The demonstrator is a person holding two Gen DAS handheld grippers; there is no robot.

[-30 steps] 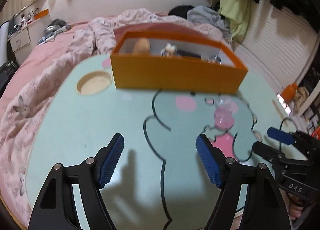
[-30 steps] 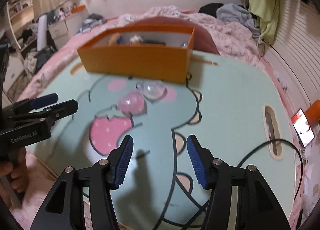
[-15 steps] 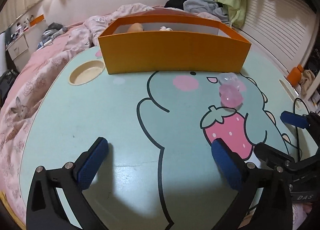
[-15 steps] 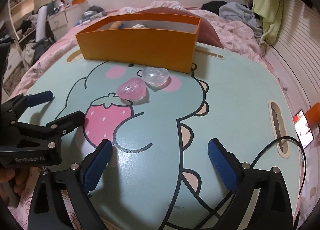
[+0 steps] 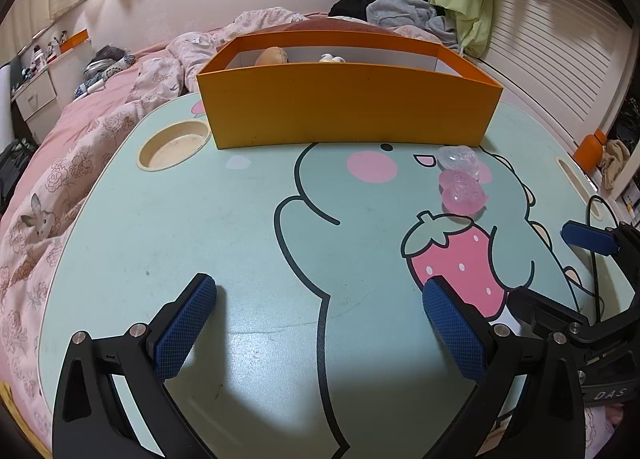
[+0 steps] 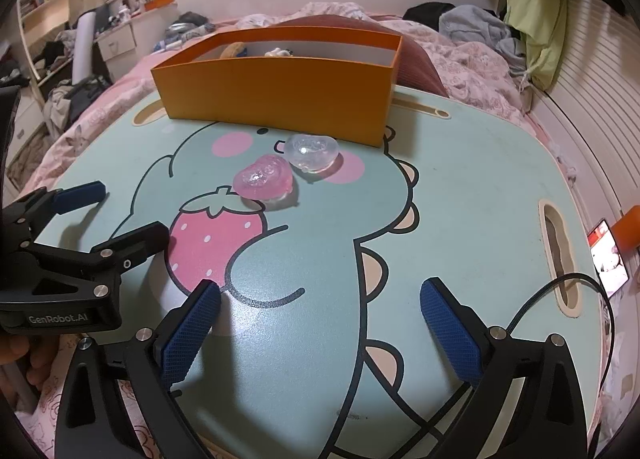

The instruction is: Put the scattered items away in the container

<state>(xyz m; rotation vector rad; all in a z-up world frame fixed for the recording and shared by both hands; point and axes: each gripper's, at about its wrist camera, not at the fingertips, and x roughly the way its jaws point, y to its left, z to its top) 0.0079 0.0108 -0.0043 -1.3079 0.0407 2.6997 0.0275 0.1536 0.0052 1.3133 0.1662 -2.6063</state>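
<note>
An orange box (image 5: 348,107) stands at the far side of the mint cartoon table (image 5: 200,219); it also shows in the right wrist view (image 6: 280,95) and holds a tan item (image 5: 272,56) and a white item (image 5: 331,58). A pink translucent lump (image 6: 264,178) and a clear one (image 6: 313,151) lie on the table in front of the box, touching; both show in the left wrist view, pink (image 5: 462,192) and clear (image 5: 458,157). My left gripper (image 5: 320,319) is open and empty, low over the near table. My right gripper (image 6: 320,323) is open and empty, beside it.
A round cup recess (image 5: 174,144) sits left of the box. A slot (image 6: 558,255) and a black cable (image 6: 560,299) are at the table's right. Pink bedding (image 5: 60,179) surrounds the table. The left gripper appears in the right wrist view (image 6: 80,243).
Both grippers have opened wide and dropped lower toward the table, pulling back slightly. The pink and clear lumps have not moved.
</note>
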